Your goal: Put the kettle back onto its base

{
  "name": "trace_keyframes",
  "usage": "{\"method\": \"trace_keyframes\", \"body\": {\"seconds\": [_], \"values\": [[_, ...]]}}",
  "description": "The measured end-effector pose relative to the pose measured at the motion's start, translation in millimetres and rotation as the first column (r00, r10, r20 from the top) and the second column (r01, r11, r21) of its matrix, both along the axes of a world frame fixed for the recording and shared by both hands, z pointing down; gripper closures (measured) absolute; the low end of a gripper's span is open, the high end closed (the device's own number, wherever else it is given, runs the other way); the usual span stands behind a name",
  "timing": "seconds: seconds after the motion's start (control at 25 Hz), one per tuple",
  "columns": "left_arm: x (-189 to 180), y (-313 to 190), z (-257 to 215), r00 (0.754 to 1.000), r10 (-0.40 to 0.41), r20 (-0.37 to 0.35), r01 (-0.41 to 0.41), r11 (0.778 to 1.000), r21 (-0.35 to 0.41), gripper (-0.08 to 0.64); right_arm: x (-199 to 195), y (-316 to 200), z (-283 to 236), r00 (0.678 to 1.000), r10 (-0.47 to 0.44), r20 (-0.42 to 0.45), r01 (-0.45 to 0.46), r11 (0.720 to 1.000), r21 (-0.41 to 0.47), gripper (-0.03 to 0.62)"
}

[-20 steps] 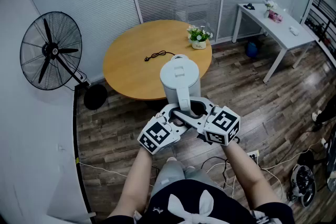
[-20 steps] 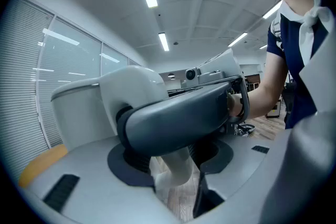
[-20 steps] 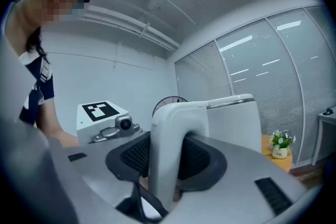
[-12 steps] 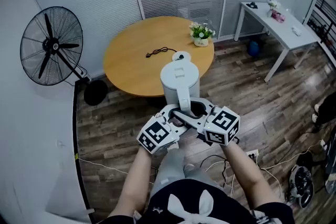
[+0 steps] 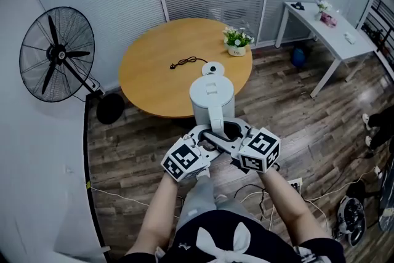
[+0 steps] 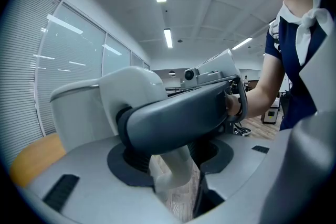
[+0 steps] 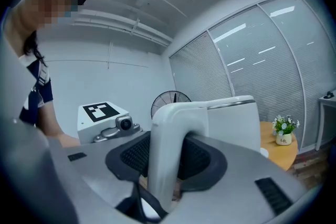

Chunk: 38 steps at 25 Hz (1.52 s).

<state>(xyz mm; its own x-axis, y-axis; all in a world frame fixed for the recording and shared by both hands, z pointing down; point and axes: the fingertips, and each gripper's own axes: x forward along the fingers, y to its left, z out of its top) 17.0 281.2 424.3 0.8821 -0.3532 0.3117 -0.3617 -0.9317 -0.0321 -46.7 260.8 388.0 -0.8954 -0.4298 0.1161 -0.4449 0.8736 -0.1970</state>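
The white kettle (image 5: 211, 98) hangs in the air just in front of the round wooden table (image 5: 151, 86), its lid up. Both grippers meet at its handle (image 5: 217, 125). My left gripper (image 5: 209, 136) comes in from the left and is shut on the handle (image 6: 176, 170). From the right, my right gripper (image 5: 229, 131) is shut on the same handle (image 7: 168, 155), its jaws crossing the left one's. The round white base (image 5: 212, 69) lies on the table just beyond the kettle, with its black cord (image 5: 183, 63) trailing left.
A small flower pot (image 5: 236, 41) stands at the table's far right edge. A black floor fan (image 5: 55, 58) is at the left, a white desk (image 5: 326, 24) at the far right. Cables and a power strip (image 5: 295, 183) lie on the wood floor.
The kettle and both grippers have kept their grip. The kettle now sits a little lower against the table, so the base shows fully beyond its lid.
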Motion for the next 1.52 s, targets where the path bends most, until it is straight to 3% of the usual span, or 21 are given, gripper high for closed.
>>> {"method": "trace_keyframes", "body": {"seconds": [0.48,0.88,1.24,1.52], "values": [[-10.1,-94.0,6.9,0.999,0.041,-0.006,-0.041,0.999,-0.014,0.350,-9.4,-97.1,7.8,0.999,0.033,-0.009,-0.034,0.999,-0.020,0.420],[-36.0,-193.4,-3.4,0.996,0.091,-0.004,-0.091,0.996,0.022,0.350,-34.0,-198.5,-2.7,0.997,0.079,-0.015,-0.079,0.997,0.006,0.419],[-37.4,-251.6,-7.5,0.990,0.138,-0.010,-0.138,0.990,0.041,0.350,-34.4,-259.4,-6.5,0.992,0.125,-0.017,-0.125,0.992,0.020,0.420],[-23.0,-289.8,-13.5,0.992,0.127,-0.011,-0.126,0.990,0.065,0.348,-20.4,-295.9,-12.7,0.993,0.114,-0.013,-0.113,0.993,0.041,0.419]]}}
